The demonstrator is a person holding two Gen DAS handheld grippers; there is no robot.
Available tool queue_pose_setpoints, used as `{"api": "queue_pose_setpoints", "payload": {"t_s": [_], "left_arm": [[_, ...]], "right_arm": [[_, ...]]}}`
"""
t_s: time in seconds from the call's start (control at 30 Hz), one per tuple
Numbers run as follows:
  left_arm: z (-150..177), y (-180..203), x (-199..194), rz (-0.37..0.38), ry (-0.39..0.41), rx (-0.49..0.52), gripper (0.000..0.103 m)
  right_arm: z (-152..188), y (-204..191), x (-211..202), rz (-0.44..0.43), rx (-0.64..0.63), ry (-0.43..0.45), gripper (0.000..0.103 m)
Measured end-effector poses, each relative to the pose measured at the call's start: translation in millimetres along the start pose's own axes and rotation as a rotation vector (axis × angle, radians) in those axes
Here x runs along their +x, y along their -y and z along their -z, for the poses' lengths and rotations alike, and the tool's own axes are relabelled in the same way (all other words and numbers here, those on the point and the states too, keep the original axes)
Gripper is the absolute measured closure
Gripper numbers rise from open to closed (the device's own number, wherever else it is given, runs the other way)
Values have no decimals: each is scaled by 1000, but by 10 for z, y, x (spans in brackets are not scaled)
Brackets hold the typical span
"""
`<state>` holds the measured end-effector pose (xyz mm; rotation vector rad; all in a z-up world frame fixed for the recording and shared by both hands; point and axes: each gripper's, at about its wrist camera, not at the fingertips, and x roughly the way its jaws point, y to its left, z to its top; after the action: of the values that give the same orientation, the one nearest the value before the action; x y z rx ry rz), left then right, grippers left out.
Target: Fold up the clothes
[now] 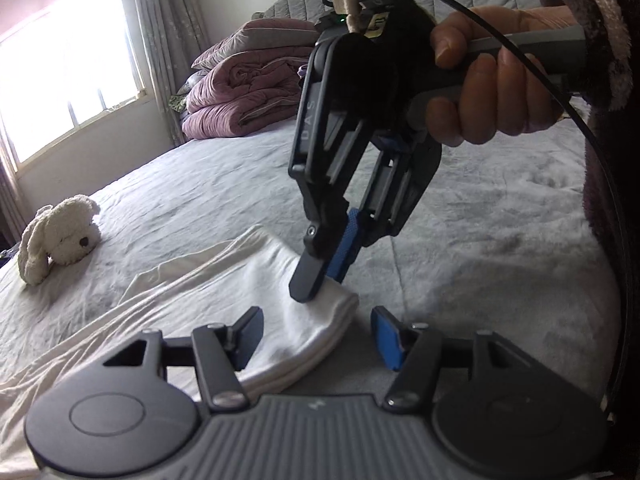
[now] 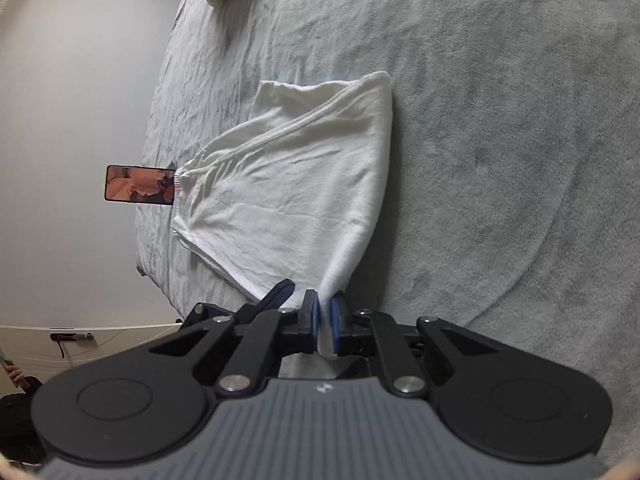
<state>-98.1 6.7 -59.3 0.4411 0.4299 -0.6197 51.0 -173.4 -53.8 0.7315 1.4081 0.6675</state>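
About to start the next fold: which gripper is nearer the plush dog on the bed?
Left. The left gripper straddles the white garment's folded corner on the plush dog's side; the right gripper pinches that corner just beyond.

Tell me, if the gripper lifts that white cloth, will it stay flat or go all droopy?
Probably droopy: the white cloth already wrinkles and bunches where the right gripper pinches its corner. It looks thin and likely light. Its folded layers might slide apart when lifted.
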Motion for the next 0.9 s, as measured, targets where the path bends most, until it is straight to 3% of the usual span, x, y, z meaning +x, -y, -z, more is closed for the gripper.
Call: {"api": "queue_pose_setpoints", "payload": {"t_s": [0.07, 0.3, 0.4, 0.7, 0.8, 0.9], "left_arm": [[-16, -6, 35, -25, -9, -15, 65], [-47, 71, 142, -107, -46, -37, 91], [-43, 56, 122, -123, -52, -77, 94], [-6, -13, 56, -130, -34, -231, 96], [-2, -61, 24, -118, -21, -274, 96], [-5, -128, -43, -107, 6, -325, 97]], "right_arm": [[-12, -5, -17, -26, 11, 14, 93], [-67, 111, -32, -26, 66, 59, 84], [-115, 198, -101, -4, 94, 113, 59], [-358, 146, -148, 74, 88, 329, 69], [-423, 109, -142, 108, 86, 364, 94], [-396, 18, -163, 125, 79, 389, 94]]}}
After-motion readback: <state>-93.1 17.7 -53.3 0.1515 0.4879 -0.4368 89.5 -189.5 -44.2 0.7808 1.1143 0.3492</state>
